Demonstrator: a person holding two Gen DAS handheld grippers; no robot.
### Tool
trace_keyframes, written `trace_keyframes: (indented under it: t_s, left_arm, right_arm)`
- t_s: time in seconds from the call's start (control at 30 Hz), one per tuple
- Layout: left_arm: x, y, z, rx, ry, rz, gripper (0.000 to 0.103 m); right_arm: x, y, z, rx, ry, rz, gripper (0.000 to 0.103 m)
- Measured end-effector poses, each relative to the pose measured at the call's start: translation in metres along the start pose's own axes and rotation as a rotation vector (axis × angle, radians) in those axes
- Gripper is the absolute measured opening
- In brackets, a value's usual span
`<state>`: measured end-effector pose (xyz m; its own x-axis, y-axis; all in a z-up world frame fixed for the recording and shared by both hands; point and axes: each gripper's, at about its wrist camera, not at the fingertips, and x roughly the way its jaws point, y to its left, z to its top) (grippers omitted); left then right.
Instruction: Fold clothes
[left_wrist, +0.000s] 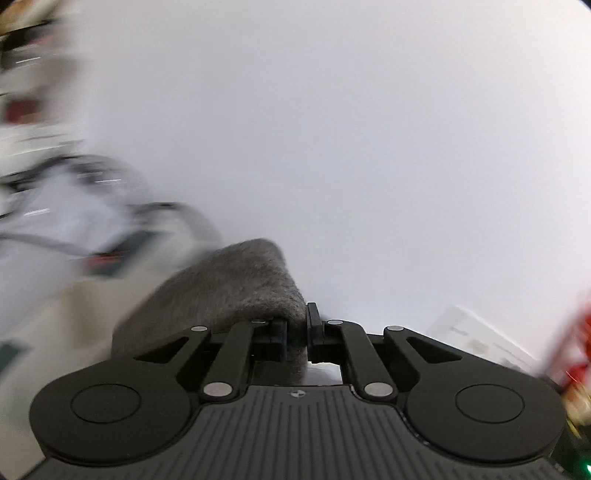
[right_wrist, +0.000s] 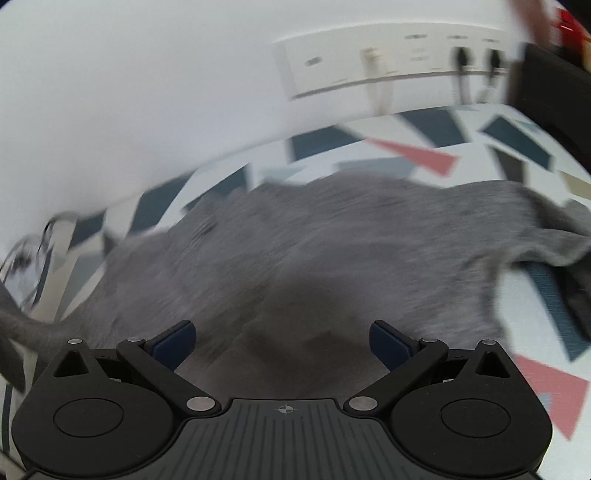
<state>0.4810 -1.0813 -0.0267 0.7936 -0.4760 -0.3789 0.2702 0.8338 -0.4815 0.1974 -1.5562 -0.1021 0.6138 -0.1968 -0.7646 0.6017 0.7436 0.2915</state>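
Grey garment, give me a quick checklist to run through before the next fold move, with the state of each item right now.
1. Left gripper shut on a fold of the grey garment: ok.
2. Right gripper open, nothing between its fingers: ok.
3. Right gripper above the garment: ok.
4. Garment lying flat on the patterned cloth: not ok, rumpled.
5. Which part the left gripper holds: cannot tell.
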Motion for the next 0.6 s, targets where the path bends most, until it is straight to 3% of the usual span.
trace_keyframes:
  t_s: [0.1, 0.17, 0.27, 0.3, 0.33, 0.5, 0.6]
  left_arm:
    - [0.032, -0.06, -0.026, 0.175, 0.079, -0.128, 0.009]
    - [0.06, -0.094, -0.06, 0.313, 0.186, -0.157, 0.013]
    - [0.096, -0.13, -0.116, 0.579, 0.368, -0.14, 0.043]
    - [0.099, -0.137, -0.131, 0.662, 0.399, -0.129, 0.063]
    - [0.097, -0.141, -0.14, 0.725, 0.409, -0.119, 0.073]
    - [0.064, -0.124, -0.132, 0.766, 0.429, -0.099, 0.081]
    - [0.039, -0.09, -0.121, 0.793, 0.408, -0.027, 0.088]
  right_arm:
    - [-0.012, -0.031, 0.007, 0.056, -0.044, -0.05, 0.1]
    - [-0.019, -0.052, 0.006, 0.094, -0.06, -0.079, 0.1]
    - [-0.026, -0.082, 0.002, 0.154, -0.067, -0.126, 0.098]
    - [-0.03, -0.089, -0.001, 0.175, -0.08, -0.143, 0.097]
    - [-0.035, -0.095, -0.004, 0.197, -0.097, -0.159, 0.097]
    - [-0.043, -0.099, -0.007, 0.197, -0.138, -0.144, 0.098]
    - [-0.042, -0.093, -0.005, 0.177, -0.146, -0.12, 0.098]
